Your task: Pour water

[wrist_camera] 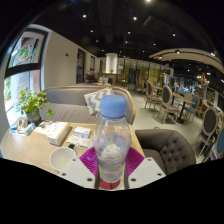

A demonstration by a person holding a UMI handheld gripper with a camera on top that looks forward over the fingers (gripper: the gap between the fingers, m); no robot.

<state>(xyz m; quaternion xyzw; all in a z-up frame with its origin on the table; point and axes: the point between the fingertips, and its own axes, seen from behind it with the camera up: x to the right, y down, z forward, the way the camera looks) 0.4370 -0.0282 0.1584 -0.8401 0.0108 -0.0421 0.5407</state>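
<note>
The jaws (111,165) grip the bottle (112,140) upright, lifted over the desk (25,145) with its blue cap on. A white cup (62,157) sits just left, near the desk's edge; the carry seems underway, and next I'd expect uncapping, then tilting over the cup

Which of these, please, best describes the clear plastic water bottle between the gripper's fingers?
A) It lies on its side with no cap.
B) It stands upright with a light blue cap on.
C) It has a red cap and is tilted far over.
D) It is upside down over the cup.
B: the clear plastic water bottle stands upright between the gripper fingers, its light blue cap still on top.
</note>
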